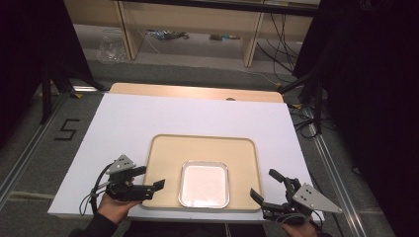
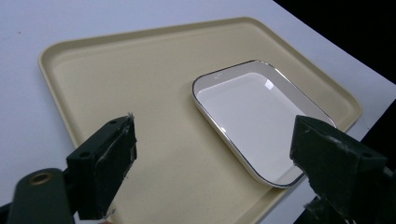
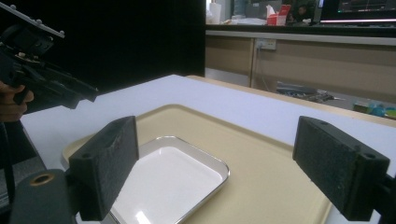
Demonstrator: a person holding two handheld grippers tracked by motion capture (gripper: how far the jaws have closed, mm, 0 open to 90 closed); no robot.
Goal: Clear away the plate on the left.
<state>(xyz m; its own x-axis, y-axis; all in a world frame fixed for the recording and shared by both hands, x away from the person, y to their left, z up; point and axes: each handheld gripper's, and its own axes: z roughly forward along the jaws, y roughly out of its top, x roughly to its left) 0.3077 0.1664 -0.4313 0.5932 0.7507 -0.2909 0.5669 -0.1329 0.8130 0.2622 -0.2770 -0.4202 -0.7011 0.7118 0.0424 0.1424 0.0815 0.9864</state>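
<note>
A beige tray [image 1: 202,148] lies on the white tabletop [image 1: 197,111] near its front edge. An empty white rectangular dish [image 1: 203,184] with a silver rim sits in the tray's front middle. My left gripper [image 1: 154,177] hovers open at the tray's front left corner, pointing right toward the dish. My right gripper [image 1: 262,182] is open at the tray's front right corner. In the left gripper view the dish [image 2: 252,112] and tray [image 2: 140,79] lie beyond the wide-open left gripper [image 2: 215,140]. The right gripper [image 3: 217,140] frames the dish [image 3: 168,182] and tray [image 3: 261,182], with the left gripper [image 3: 84,93] at far left.
A wooden desk edge [image 1: 197,92] shows behind the white top. Wooden shelving [image 1: 192,19] and cables [image 1: 276,44] stand farther back. A black "5" mark [image 1: 66,129] is on the floor at left. Dark curtains flank both sides.
</note>
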